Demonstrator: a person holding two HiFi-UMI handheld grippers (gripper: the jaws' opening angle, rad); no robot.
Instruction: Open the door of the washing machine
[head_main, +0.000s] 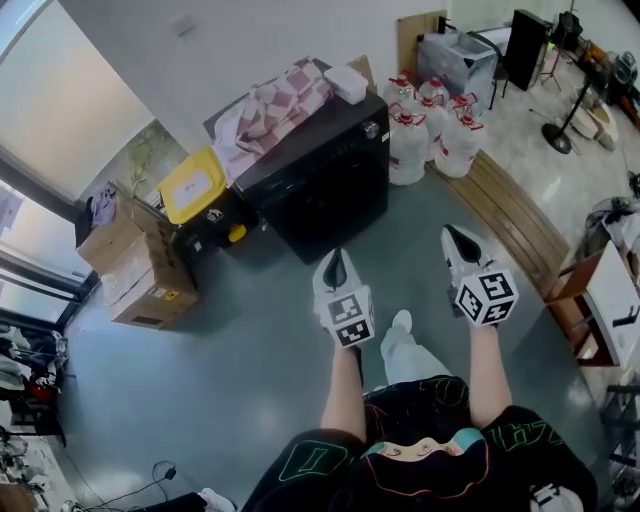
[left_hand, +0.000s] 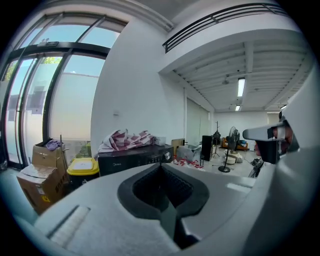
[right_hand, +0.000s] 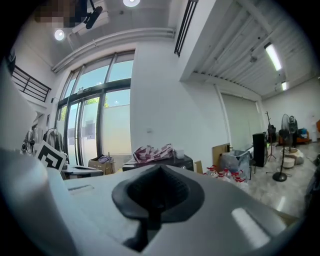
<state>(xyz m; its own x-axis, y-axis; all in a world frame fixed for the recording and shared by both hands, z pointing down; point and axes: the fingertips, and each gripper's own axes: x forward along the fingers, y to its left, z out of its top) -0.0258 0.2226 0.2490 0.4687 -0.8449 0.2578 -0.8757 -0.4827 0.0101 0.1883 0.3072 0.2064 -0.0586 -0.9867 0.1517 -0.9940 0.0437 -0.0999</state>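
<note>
The black washing machine (head_main: 325, 180) stands against the white wall, its door closed and a round silver knob (head_main: 371, 130) at its top right corner. A pink checked cloth (head_main: 275, 105) and a small white box (head_main: 346, 84) lie on top of it. My left gripper (head_main: 337, 262) is shut and empty, a short way in front of the machine's lower front. My right gripper (head_main: 460, 236) is also shut and empty, further right, off the machine's right side. The machine (left_hand: 132, 156) shows ahead in the left gripper view, and the machine (right_hand: 165, 162) shows small in the right gripper view.
A yellow-lidded black bin (head_main: 198, 190) and stacked cardboard boxes (head_main: 140, 265) stand left of the machine. Several large water bottles (head_main: 430, 135) stand at its right, beside a slatted wooden platform (head_main: 515, 220). A standing fan (head_main: 570, 105) is at the far right. The floor is grey.
</note>
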